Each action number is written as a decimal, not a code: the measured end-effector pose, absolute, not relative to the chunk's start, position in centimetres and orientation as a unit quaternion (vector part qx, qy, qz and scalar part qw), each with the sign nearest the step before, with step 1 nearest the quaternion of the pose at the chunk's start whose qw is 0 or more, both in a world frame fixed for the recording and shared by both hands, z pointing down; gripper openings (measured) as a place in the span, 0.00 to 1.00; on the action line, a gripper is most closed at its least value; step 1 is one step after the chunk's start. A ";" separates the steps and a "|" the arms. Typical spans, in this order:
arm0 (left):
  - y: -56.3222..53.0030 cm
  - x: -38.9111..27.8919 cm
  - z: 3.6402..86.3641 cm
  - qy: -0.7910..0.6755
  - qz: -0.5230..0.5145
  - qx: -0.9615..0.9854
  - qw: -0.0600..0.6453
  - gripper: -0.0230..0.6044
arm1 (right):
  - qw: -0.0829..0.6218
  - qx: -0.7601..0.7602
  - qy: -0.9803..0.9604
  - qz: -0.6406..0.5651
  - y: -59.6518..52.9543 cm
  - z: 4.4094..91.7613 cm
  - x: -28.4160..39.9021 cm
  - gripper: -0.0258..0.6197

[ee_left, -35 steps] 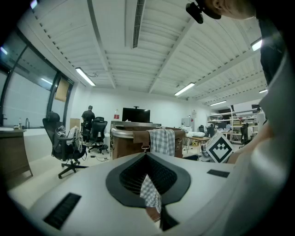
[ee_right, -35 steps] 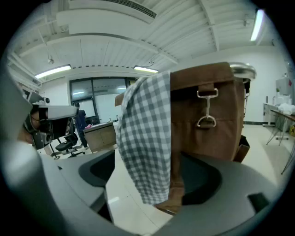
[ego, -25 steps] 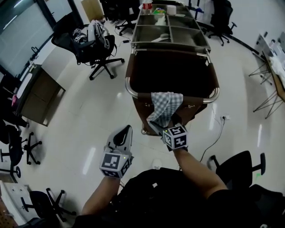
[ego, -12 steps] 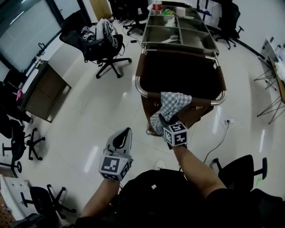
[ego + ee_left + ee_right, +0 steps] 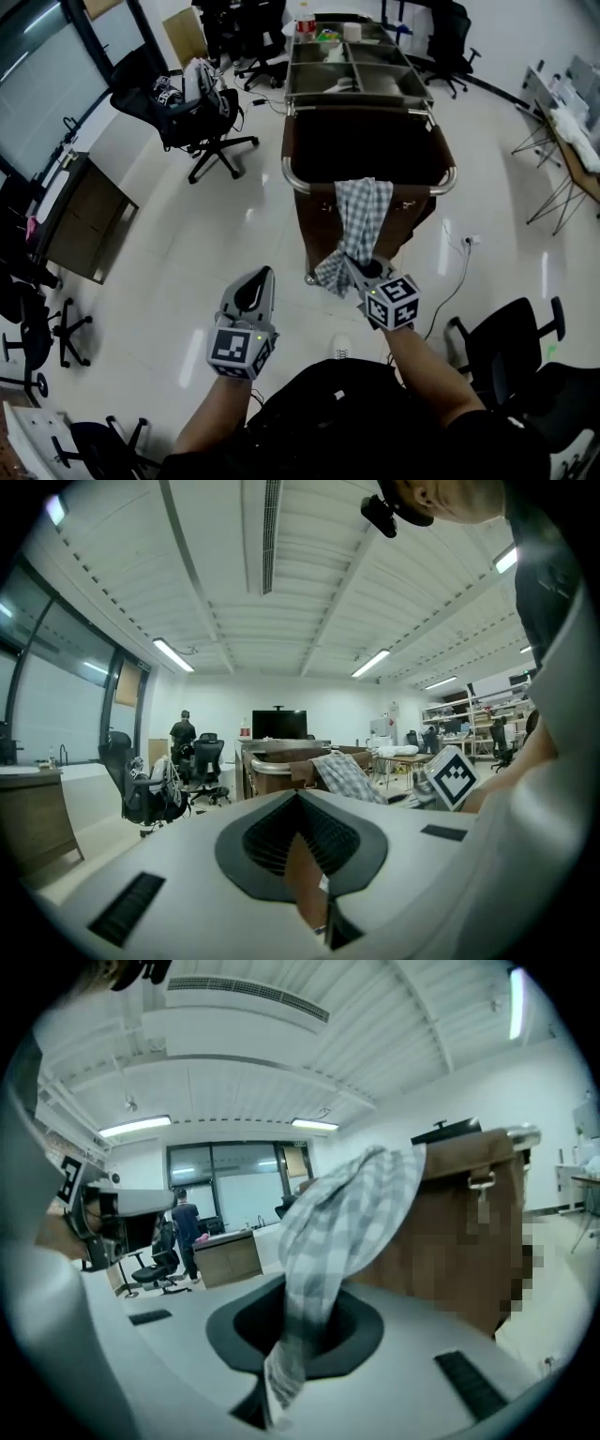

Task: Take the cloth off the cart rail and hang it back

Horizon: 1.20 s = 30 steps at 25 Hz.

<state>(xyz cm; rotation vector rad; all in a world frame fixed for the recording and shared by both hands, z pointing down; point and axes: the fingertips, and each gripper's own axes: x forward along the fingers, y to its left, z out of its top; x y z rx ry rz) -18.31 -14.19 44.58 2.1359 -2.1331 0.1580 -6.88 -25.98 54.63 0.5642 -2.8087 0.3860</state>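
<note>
Nearest, the left hand-held gripper (image 5: 257,281) hangs over the bare floor (image 5: 178,253) with its jaws closed together on nothing, well apart from the cart (image 5: 366,141). Just beyond it, the right hand-held gripper (image 5: 357,269) is clenched on the lower end of the checked cloth (image 5: 364,211); its jaws have just been closing, and its own view shows the fabric pinched between them and running up towards the rail. Farther on, the cloth lies draped over the near side of the cart rail (image 5: 298,184) and slants down towards the grip.

By my reading, the task has barely begun. The grasp is made, but the cloth is not yet off the rail, so pulling it free and hanging it back are both left to do.

How much fabric hangs on the far, inner side of the rail is hidden. The cart's dark top shows no detail. The contents of the metal trays (image 5: 323,82) behind it are too small to name. The person's body cuts off the lower edge of the head view.
</note>
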 end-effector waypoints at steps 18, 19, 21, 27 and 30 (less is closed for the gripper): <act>-7.4 -13.1 39.2 -0.608 -0.010 0.794 0.033 0.04 | 0.013 0.318 -0.943 0.096 -13.8 41.8 5.6 0.10; -7.1 -12.7 39.0 -0.603 -0.011 0.797 0.031 0.04 | 0.005 0.326 -0.941 0.092 -13.3 40.9 6.7 0.10; -6.6 -12.0 38.5 -0.594 -0.014 0.804 0.028 0.04 | -0.012 0.344 -0.936 0.081 -12.3 38.8 8.9 0.10; -5.9 -10.2 37.7 -0.577 -0.018 0.816 0.024 0.04 | -0.061 0.396 -0.915 0.055 -11.0 34.3 14.6 0.10; -5.8 -9.3 37.8 -0.570 -0.024 0.821 0.021 0.04 | -0.068 0.419 -0.904 0.042 -10.4 33.2 17.1 0.10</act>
